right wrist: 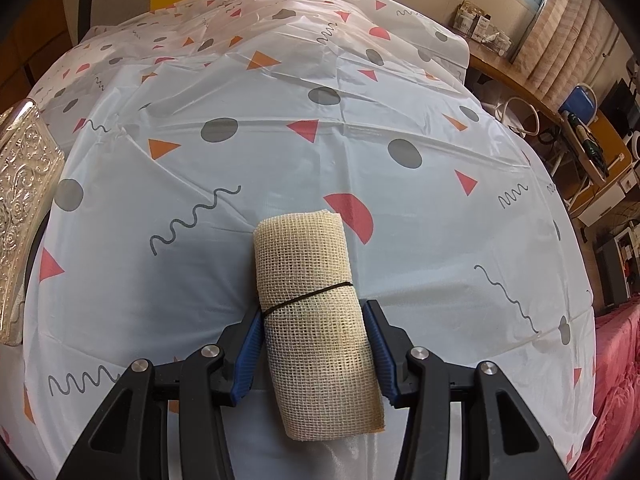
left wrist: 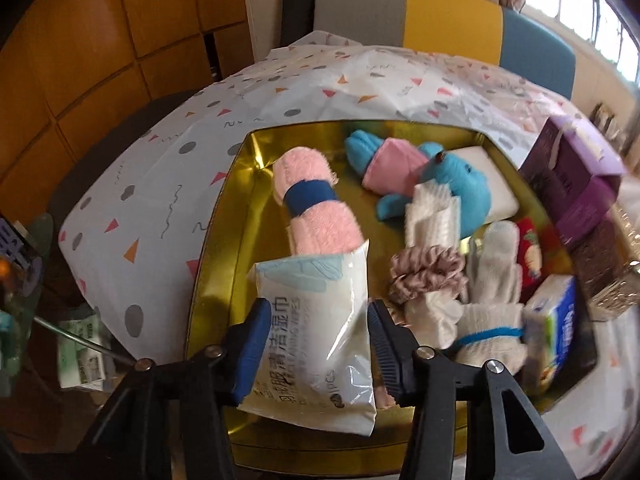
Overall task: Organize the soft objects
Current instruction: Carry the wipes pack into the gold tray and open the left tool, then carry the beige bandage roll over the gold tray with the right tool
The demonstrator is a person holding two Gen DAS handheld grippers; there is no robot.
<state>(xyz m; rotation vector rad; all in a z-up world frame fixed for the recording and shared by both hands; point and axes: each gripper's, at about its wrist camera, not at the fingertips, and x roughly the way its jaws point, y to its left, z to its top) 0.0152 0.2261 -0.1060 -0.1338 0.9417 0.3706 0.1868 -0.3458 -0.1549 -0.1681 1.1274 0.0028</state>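
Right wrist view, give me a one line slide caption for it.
Right gripper shut on a rolled burlap bundle tied with a thin black band, held over the patterned tablecloth.

Tissue pack [left wrist: 550,328] motion-blurred, embossed tin edge [right wrist: 22,216] cropped left, wipes-packet [left wrist: 312,344] print partly hidden

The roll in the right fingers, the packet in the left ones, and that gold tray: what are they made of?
The roll looks like coarse open-weave cloth, perhaps burlap: beige, matte, a visible grid of threads. The packet seems to be glossy plastic film, with glare and wrinkles. The tray is probably metal: its gold walls reflect like a mirror.
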